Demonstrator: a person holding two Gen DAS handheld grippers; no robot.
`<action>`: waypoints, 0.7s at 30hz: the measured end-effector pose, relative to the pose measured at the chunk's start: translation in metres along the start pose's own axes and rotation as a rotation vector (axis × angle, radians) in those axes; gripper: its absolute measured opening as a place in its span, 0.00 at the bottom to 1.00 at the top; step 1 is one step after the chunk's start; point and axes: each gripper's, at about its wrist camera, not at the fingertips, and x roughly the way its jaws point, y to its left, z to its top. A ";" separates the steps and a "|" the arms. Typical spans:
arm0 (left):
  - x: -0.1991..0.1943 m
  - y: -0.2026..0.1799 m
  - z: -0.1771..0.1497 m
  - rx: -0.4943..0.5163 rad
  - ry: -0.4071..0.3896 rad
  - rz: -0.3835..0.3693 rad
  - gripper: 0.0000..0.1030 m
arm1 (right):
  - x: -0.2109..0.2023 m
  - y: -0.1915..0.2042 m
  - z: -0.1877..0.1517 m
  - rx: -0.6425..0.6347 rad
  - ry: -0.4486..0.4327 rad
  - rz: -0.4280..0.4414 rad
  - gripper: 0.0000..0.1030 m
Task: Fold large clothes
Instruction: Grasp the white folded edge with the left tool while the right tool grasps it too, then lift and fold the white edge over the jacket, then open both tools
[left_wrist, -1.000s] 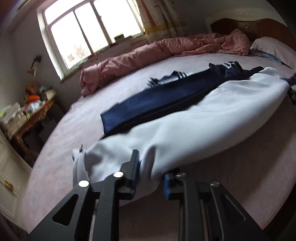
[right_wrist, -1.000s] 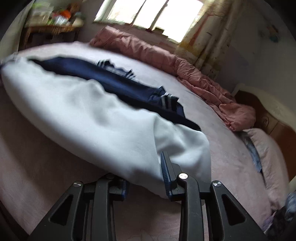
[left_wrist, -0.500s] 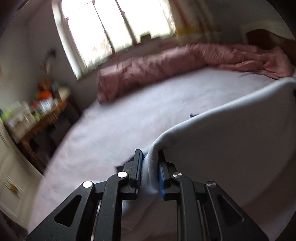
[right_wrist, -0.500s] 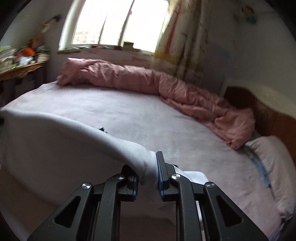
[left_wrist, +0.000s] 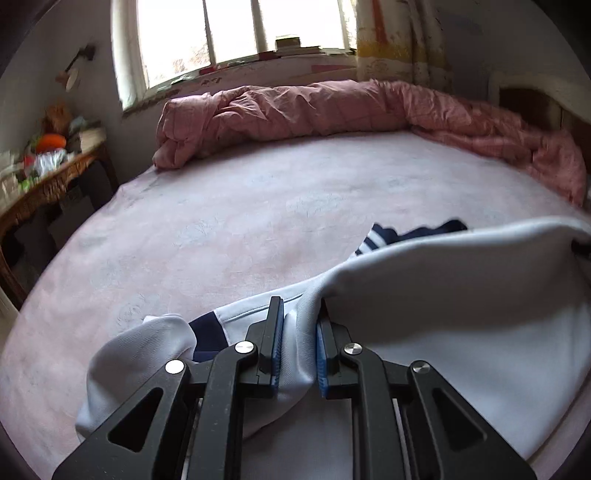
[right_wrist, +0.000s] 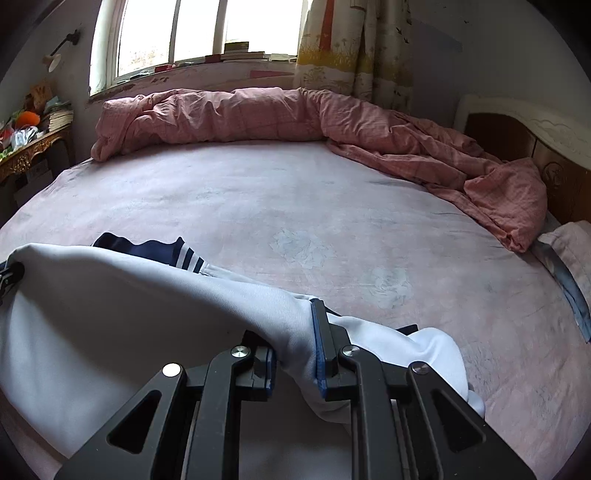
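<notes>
A large white garment with navy, white-striped parts (left_wrist: 461, 317) (right_wrist: 110, 317) is stretched between both grippers above the near side of the pink bed (left_wrist: 258, 214) (right_wrist: 295, 206). My left gripper (left_wrist: 298, 325) is shut on a fold at its left end, white cloth bunched between the blue pads. My right gripper (right_wrist: 295, 332) is shut on the right end; the left finger is partly hidden under cloth. A white sleeve (left_wrist: 140, 350) hangs at the left, another sleeve (right_wrist: 436, 354) at the right. Navy striped cuffs (left_wrist: 376, 236) (right_wrist: 184, 254) peek out behind the folded edge.
A rumpled pink duvet (left_wrist: 332, 107) (right_wrist: 295, 114) runs along the far side of the bed under the window (left_wrist: 240, 29). A cluttered wooden side table (left_wrist: 44, 173) stands at the left. The headboard (right_wrist: 517, 129) and a pillow (right_wrist: 569, 243) are at the right.
Both grippers closed on the white garment's near edge and carried it away from me across the bed, folding it over the navy part, which is now mostly covered.
</notes>
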 end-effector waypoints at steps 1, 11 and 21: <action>-0.001 -0.004 -0.002 0.029 -0.004 0.021 0.16 | 0.000 0.000 -0.001 -0.001 0.000 0.002 0.18; -0.010 -0.020 -0.018 0.121 -0.037 0.105 0.19 | -0.001 -0.002 -0.008 -0.008 0.001 0.030 0.20; -0.100 0.026 -0.029 -0.092 -0.360 0.045 0.67 | -0.061 -0.060 -0.009 0.177 -0.194 0.115 0.60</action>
